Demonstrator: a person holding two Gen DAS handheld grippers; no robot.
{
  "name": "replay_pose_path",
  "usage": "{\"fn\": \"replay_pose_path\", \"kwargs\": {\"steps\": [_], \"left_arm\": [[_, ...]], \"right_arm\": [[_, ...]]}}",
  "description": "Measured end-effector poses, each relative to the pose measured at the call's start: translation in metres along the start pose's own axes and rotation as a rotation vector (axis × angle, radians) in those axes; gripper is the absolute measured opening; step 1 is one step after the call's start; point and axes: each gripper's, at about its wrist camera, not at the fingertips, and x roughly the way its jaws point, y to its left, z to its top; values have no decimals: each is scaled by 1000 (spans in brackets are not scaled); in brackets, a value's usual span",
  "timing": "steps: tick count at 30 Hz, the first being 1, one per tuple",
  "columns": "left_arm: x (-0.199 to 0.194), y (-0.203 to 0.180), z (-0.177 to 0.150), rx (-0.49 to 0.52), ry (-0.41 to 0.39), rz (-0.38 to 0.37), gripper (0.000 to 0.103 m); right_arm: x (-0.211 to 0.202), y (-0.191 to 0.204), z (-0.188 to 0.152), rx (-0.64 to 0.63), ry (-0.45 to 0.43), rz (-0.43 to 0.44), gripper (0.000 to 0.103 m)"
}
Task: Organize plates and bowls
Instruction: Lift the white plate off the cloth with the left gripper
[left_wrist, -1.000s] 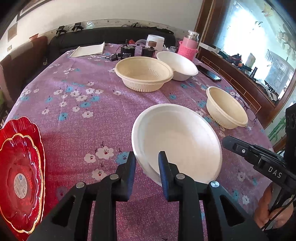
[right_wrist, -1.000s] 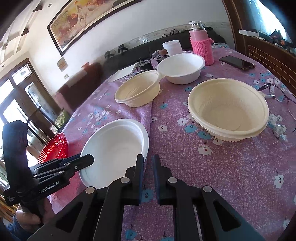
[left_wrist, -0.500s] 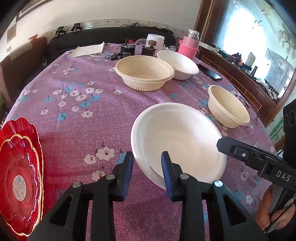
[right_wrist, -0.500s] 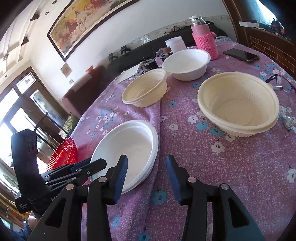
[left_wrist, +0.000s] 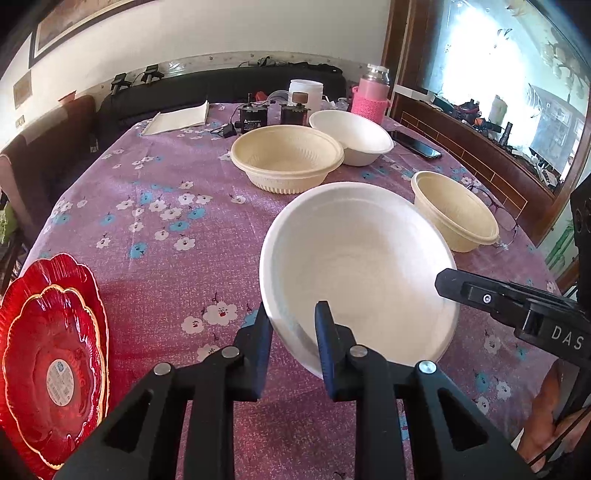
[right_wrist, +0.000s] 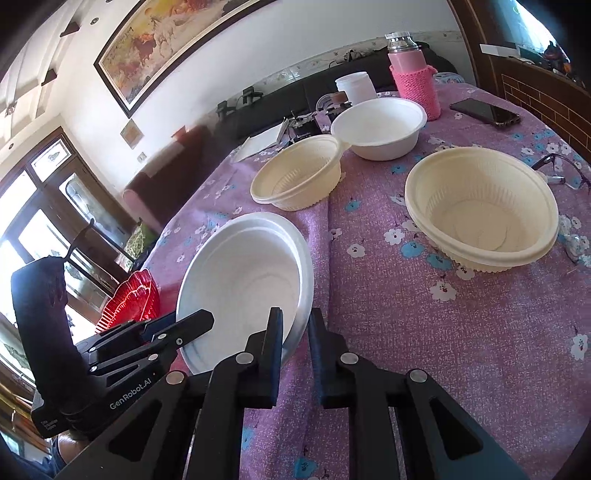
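Grippers straddle the white plate (left_wrist: 354, 258) near the table's front edge: your left gripper (left_wrist: 291, 332) and right gripper (right_wrist: 295, 332), jaws apart, apparently bracket its rim unclamped; next, close and lift together.

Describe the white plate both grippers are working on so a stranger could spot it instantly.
On the purple flowered tablecloth, look at the near edge, right of the red plates. The white plate lies there, its rim between the fingers of both the left gripper and right gripper. Unlike the cream and white bowls behind, it is wide and shallow.
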Motion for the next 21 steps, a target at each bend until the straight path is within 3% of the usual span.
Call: {"fn": "replay_pose_path", "kwargs": {"steps": [21], "left_arm": [[-11, 4, -13, 0, -24, 33, 22]], "right_arm": [[1, 18, -6, -44, -1, -19, 15]]}}
